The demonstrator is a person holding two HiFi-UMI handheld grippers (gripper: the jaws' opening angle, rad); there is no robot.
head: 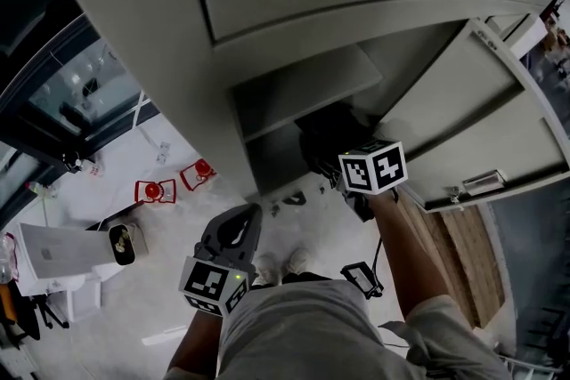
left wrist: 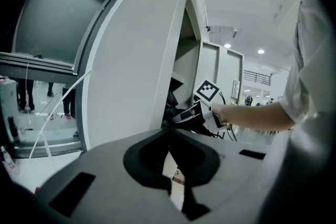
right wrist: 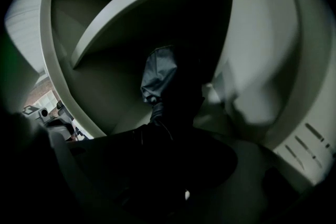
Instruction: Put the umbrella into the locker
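Observation:
A folded dark umbrella (head: 322,141) lies in the lower compartment of the open grey locker (head: 294,93), under its shelf. My right gripper (head: 337,163) reaches into that compartment and is shut on the umbrella's near end. In the right gripper view the umbrella's blue-grey fabric (right wrist: 160,77) points away into the locker beyond my dark right gripper (right wrist: 168,139). My left gripper (head: 239,225) hangs low in front of the locker's left wall, shut with nothing in it. In the left gripper view its pads (left wrist: 170,165) meet, and the right gripper (left wrist: 181,115) shows at the locker's mouth.
The locker door (head: 485,133) stands swung open to the right, with a latch near its lower edge. Two red objects (head: 156,190) sit on the white floor at left, near a white box (head: 53,254). Wooden boards (head: 454,254) lie under the door. A glass wall (left wrist: 47,34) runs at far left.

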